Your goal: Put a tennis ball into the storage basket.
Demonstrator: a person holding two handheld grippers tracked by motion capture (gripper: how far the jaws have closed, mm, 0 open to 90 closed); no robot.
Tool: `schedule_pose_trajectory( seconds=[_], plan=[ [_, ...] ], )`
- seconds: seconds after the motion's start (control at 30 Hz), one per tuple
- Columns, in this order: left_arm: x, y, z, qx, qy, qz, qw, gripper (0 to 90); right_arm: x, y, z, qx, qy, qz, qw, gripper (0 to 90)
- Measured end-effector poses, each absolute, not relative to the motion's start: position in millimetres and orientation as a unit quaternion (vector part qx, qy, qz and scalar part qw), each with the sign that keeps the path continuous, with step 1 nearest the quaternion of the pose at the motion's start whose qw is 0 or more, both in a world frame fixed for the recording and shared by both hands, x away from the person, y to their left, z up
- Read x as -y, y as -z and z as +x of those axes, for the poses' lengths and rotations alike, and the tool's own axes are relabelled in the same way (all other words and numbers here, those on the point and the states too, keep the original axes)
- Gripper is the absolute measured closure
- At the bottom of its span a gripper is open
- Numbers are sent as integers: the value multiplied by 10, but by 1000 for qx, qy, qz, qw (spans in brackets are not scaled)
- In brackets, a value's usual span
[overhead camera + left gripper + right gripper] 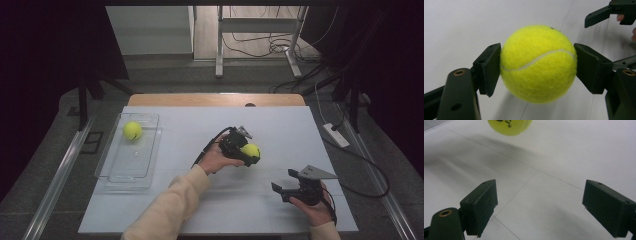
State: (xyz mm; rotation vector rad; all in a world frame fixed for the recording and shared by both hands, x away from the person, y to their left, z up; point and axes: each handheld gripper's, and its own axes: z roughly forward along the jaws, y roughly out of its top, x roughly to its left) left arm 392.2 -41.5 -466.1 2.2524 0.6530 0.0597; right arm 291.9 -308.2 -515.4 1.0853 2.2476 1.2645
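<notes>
My left gripper [250, 151] is shut on a yellow tennis ball [251, 149] near the middle of the white table. In the left gripper view both black pads press the sides of the tennis ball [538, 63], and the ball hangs a little above the table. A second tennis ball [132, 130] lies in the far end of a clear plastic tray [116, 172] at the left. My right gripper [284, 182] stands open near the front right, nothing between its jaws. In the right gripper view the held tennis ball [510, 126] peeks in at the top edge, beyond the right gripper [539, 207].
The white table [280, 125] has a wooden strip along its far edge. Beyond it stand metal frame legs [219, 45] and loose cables [260, 47] on the floor. A power strip [336, 135] lies off the table's right side.
</notes>
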Motion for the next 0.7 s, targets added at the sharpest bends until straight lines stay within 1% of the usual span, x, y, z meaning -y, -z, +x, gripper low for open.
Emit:
schedule_pose_trajectory(
  seconds=[0.4, 0.7],
  plan=[
    [317, 4564, 3892, -259, -36, 878, 401, 272, 3076, 5149, 2916, -791, -446, 382, 171, 123],
    [125, 4422, 3871, -275, -61, 865, 416, 271, 3058, 5138, 2913, -790, -448, 381, 172, 123]
  ],
)
